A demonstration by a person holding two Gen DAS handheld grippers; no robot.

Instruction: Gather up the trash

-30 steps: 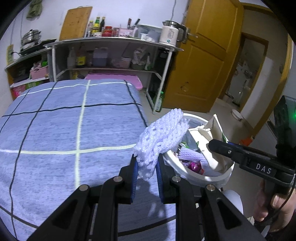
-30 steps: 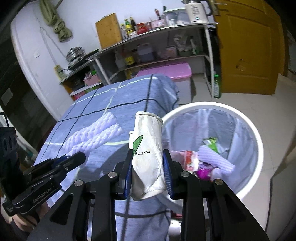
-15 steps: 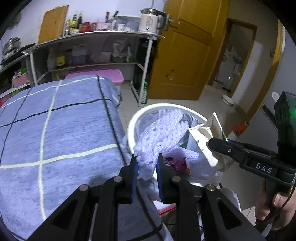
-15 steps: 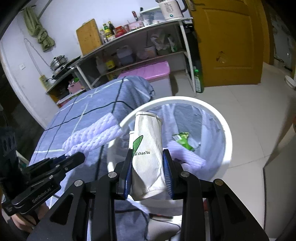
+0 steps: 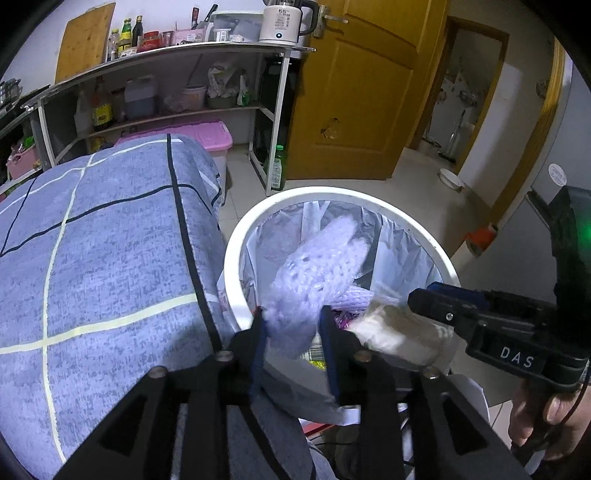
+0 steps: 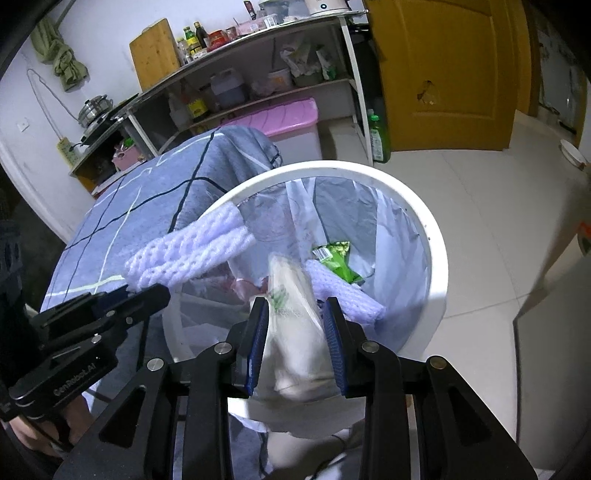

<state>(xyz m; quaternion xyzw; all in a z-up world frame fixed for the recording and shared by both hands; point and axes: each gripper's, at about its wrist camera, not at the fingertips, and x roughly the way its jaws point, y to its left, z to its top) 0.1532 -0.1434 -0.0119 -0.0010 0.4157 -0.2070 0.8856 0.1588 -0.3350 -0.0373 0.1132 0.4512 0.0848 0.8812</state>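
White bin (image 6: 432,236) mouth gapes open; blue-draped table (image 5: 92,258) crowds its left rim

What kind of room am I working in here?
Most likely a home kitchen or utility corner: metal shelving with sauce bottles, an electric kettle and a wooden cutting board, beside a lined white trash bin.

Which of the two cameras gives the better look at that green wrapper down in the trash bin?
The right wrist view: the green wrapper lies in plain sight inside the bin, beside the paper bag. In the left wrist view the foam net covers that spot, so the wrapper is hidden.
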